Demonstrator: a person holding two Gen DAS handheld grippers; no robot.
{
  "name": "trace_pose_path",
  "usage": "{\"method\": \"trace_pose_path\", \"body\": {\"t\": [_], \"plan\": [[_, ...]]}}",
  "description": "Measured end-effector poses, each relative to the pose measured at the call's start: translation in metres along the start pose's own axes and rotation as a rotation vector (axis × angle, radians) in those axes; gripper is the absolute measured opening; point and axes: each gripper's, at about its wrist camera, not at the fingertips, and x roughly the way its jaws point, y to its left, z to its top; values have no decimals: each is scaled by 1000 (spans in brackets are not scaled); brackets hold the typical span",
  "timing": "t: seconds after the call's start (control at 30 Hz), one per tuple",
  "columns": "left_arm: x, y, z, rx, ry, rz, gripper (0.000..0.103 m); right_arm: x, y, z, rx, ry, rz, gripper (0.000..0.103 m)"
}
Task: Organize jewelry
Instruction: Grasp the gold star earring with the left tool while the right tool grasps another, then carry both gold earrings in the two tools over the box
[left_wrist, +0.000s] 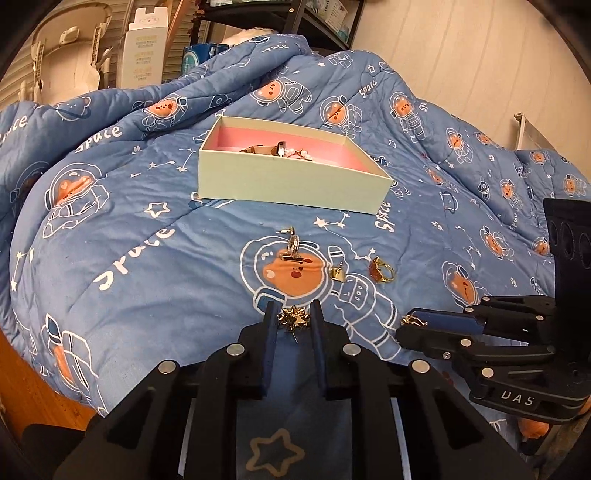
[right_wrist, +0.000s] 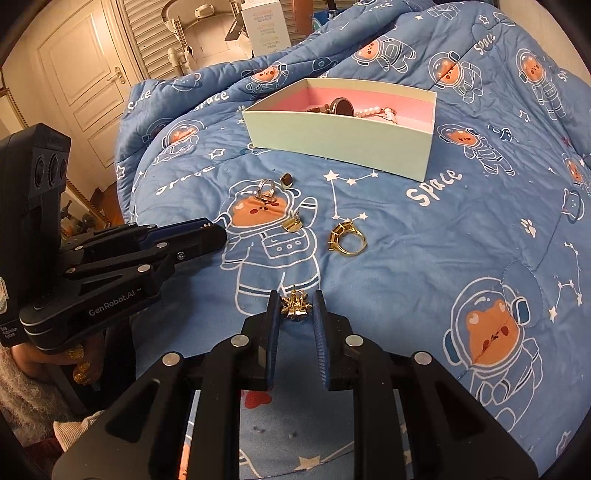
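On the blue quilt (left_wrist: 147, 280) with its astronaut-bear print, both grippers are pinching jewelry. The left gripper (left_wrist: 293, 319) has its jaws pressed onto a gold star-shaped earring (left_wrist: 293, 319), post hanging below. The right gripper (right_wrist: 295, 306) is clamped the same way on a second gold earring (right_wrist: 294, 307), held just above the quilt.

Each camera catches the other tool from the side. In the left wrist view the right gripper's fingertips (left_wrist: 417, 325) show a glint of gold between them. In the right wrist view the left gripper's fingers (right_wrist: 199, 236) look pressed together, but what they hold cannot be made out from that side; a hand (right_wrist: 83, 363) with glittery gold nails shows beneath its handle, seen only there.

The pale green box (left_wrist: 291, 184) with a pink lining sits farther back on the quilt. The right wrist view looks deeper into it, showing a round dark watch (right_wrist: 341, 107) and a string of pearls (right_wrist: 373, 110); the left wrist view shows these only partly.

Loose between the grippers and the box lie a silver ring (right_wrist: 266, 187), a gold ring (right_wrist: 349, 240), a small gold earring (right_wrist: 292, 224) and a dark stud (right_wrist: 286, 180). A white panelled door (right_wrist: 85, 81) appears only in the right wrist view.
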Motion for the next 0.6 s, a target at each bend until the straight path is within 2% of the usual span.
{"method": "trace_pose_path", "body": {"t": [0.37, 0.6], "plan": [[-13, -7, 9, 2, -27, -27, 17, -14, 4, 12, -4, -37, 43, 18], [-15, -8, 20, 16, -43, -34, 17, -19, 3, 29, -11, -69, 37, 18]]}}
